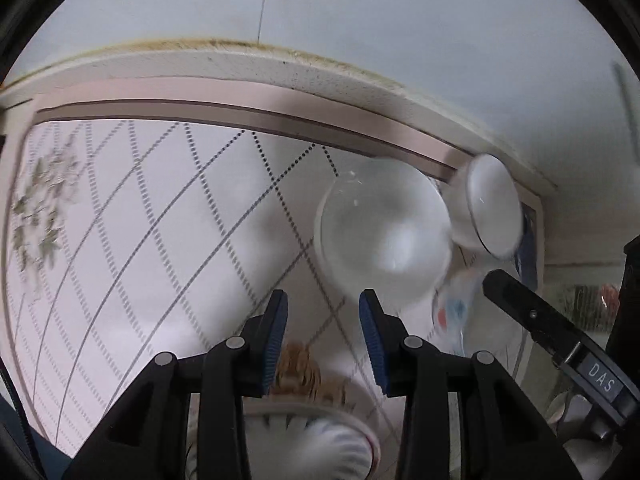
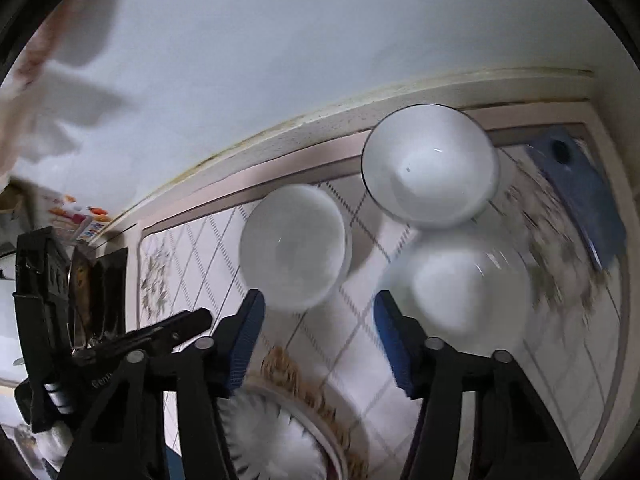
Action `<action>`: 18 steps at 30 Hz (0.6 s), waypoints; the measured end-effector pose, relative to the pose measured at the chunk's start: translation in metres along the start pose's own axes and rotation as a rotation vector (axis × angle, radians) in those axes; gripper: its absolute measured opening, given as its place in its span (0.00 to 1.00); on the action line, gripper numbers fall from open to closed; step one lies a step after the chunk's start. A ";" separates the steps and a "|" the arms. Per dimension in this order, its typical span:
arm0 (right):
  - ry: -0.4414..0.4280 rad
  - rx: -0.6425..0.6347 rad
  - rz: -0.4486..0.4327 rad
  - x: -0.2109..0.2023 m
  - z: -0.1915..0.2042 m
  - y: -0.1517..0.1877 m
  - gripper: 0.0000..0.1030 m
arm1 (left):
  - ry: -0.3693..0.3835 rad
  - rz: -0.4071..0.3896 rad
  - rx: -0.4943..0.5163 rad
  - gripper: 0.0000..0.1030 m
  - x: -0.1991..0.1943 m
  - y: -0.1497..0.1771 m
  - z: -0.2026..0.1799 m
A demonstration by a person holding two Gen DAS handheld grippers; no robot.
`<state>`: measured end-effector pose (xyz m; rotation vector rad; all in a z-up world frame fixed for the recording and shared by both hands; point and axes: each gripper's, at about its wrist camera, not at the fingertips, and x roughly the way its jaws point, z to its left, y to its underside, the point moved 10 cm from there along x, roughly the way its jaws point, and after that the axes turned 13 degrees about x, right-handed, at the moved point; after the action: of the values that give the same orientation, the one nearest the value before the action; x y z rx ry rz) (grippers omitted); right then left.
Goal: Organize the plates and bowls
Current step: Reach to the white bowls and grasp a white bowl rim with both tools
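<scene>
Blue-padded tongs fill the bottom of both views. Left tongs (image 1: 323, 306) stand released with nothing between their pads, and right tongs (image 2: 319, 304) are spread wider still, likewise empty.

Just beneath each pair, at the bottom centre of the frame, lies a scalloped plate (image 2: 272, 436) with a ribbed rim, resting on the patterned tablecloth (image 1: 160, 220) that covers the table.

Beyond the pads, in the right wrist view, three white bowls sit grouped: a small bowl (image 2: 294, 246) at centre, a near bowl (image 2: 464, 284) at lower right just past the right pad, and a dark-rimmed bowl (image 2: 430, 166) at upper right toward the wall. The two right-hand bowls look touching or nearly so, though blur keeps me from telling. A blue object (image 2: 580, 188) lies at far right.

The step in hand appears to be reaching for a bowl to nest or gather it. To do it well, I would judge that one pad should go inside the rim and the other outside, closing on the wall rather than across the whole mouth. Slow the approach, since both views are smeared by motion, and lift straight up so the neighbouring bowls are not knocked.
</scene>
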<state>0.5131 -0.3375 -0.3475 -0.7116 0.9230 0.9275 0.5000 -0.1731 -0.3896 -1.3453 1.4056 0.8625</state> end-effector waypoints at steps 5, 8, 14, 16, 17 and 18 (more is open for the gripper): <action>0.045 -0.002 0.070 0.049 -0.001 -0.032 0.39 | -0.020 0.017 0.007 0.33 0.028 -0.017 0.002; 0.086 -0.029 0.104 0.073 -0.004 -0.039 0.30 | -0.017 0.030 0.007 0.27 0.039 -0.019 0.001; 0.132 -0.083 0.144 0.102 -0.003 -0.033 0.13 | -0.084 0.012 0.040 0.17 0.039 -0.021 -0.002; 0.148 -0.105 0.134 0.103 -0.002 -0.031 0.13 | -0.103 -0.001 0.044 0.17 0.036 -0.020 -0.002; 0.149 -0.113 0.135 0.103 0.000 -0.029 0.13 | -0.112 -0.006 0.045 0.17 0.033 -0.019 -0.002; 0.146 -0.115 0.137 0.103 0.002 -0.028 0.13 | -0.115 -0.008 0.046 0.17 0.031 -0.019 -0.002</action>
<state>0.5690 -0.3124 -0.4355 -0.8309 1.0639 1.0671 0.5208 -0.1868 -0.4162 -1.2461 1.3228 0.8829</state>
